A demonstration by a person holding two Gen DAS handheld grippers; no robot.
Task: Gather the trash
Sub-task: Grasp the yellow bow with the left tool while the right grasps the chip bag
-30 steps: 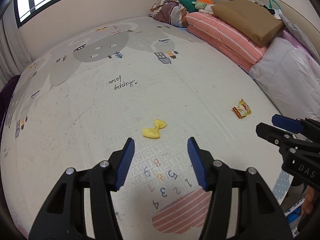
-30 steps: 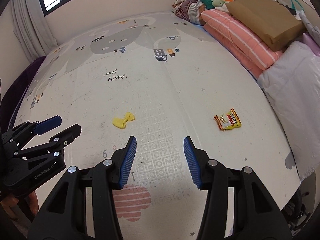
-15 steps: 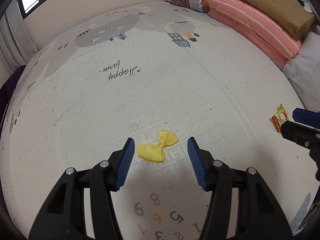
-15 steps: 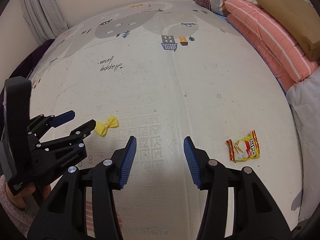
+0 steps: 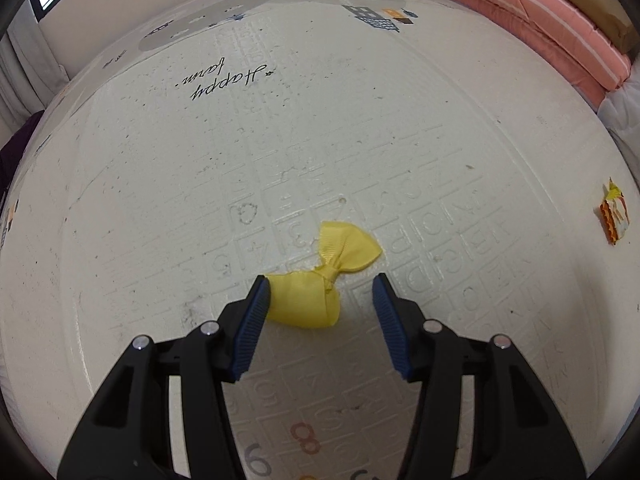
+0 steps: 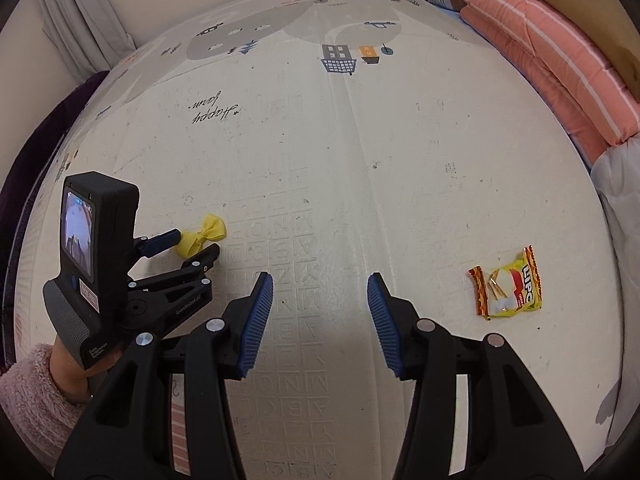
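Your left gripper [image 5: 318, 294], fingers closing but not yet pinching, straddles the yellow bow [image 5: 320, 282]: light, soft ribbon; pinch its knot.

The left hand-held gripper [image 5: 320, 292] is dropping toward the mat, now straddling the yellow bow [image 5: 320, 280], its jaws closing. The right hand-held gripper [image 6: 320, 292] is lowering too, the snack wrapper [image 6: 508, 284] looming nearer.
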